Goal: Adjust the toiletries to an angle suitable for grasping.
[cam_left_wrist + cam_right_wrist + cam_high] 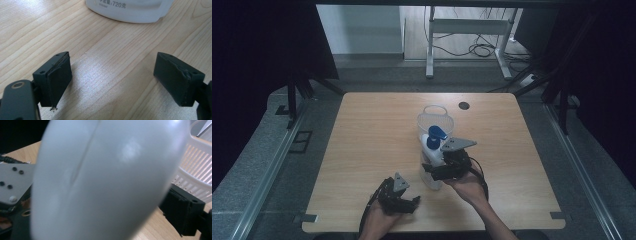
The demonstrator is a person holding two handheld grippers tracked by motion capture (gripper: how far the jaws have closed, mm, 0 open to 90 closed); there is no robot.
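A: Surface (377,150), pale wood-grain board. Leftmost item?

B: Left gripper (404,201), black, low at the near edge; fingers (58,75) spread wide over bare wood, nothing between them.

A: Next along?

B: White plastic pump bottle with blue nozzle (432,157), upright near the middle, just in front of a translucent white slotted basket (435,120).

A: Right side?

B: Right gripper (437,170), black, around the bottle's body; whether its fingers (183,211) press the bottle, I cannot tell.
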